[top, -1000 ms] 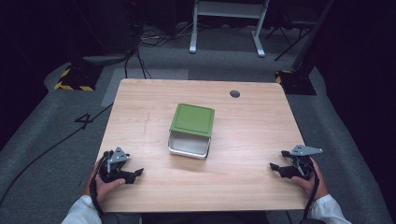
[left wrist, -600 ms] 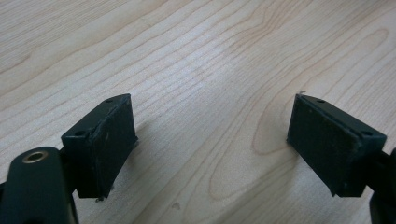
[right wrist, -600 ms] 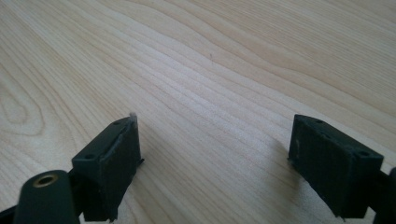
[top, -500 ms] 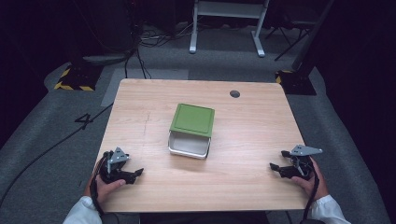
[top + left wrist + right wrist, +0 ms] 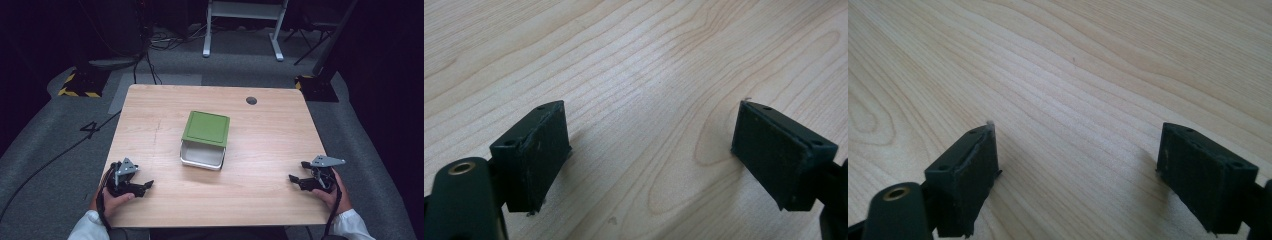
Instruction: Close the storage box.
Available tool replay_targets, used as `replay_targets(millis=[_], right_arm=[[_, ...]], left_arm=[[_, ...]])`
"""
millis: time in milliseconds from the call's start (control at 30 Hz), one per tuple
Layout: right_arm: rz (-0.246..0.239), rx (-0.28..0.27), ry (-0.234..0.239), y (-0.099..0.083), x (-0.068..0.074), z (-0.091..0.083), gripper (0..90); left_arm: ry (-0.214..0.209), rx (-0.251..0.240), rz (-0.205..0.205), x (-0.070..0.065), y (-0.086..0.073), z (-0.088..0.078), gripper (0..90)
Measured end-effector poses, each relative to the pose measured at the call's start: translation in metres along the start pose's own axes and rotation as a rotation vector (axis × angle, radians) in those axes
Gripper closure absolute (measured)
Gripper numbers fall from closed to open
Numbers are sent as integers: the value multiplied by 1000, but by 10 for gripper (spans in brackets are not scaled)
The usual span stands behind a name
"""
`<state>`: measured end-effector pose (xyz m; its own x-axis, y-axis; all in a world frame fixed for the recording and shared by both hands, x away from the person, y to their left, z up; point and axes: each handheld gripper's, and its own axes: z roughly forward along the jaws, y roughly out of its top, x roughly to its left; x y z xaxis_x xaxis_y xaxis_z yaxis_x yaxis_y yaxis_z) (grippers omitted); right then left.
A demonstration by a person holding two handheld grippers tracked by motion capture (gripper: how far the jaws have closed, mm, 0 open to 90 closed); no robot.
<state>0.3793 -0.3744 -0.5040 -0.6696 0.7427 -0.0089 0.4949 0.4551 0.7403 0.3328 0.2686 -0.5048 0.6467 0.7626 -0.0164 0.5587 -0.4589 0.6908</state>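
Note:
A white box with a green lid lying skewed on top of it sits in the middle of the wooden table. My left gripper rests near the front left corner, held by a hand, its jaws open and pointing right. Near the front right edge my right gripper rests in the other hand, jaws open and pointing left. In the left gripper view the gripper has bare wood between its pads; the right gripper looks the same in its own view.
A small dark round hole marks the table's far right part. Beyond the table lie grey floor, cables, a white stand's legs and yellow-black striped bases.

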Motion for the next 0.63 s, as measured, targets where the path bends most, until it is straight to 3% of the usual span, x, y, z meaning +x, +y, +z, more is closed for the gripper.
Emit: replay_targets(millis=[633], right_arm=[[0,0,0,0,0,0,165]], left_arm=[[10,-1,-4,1,0,0,155]])
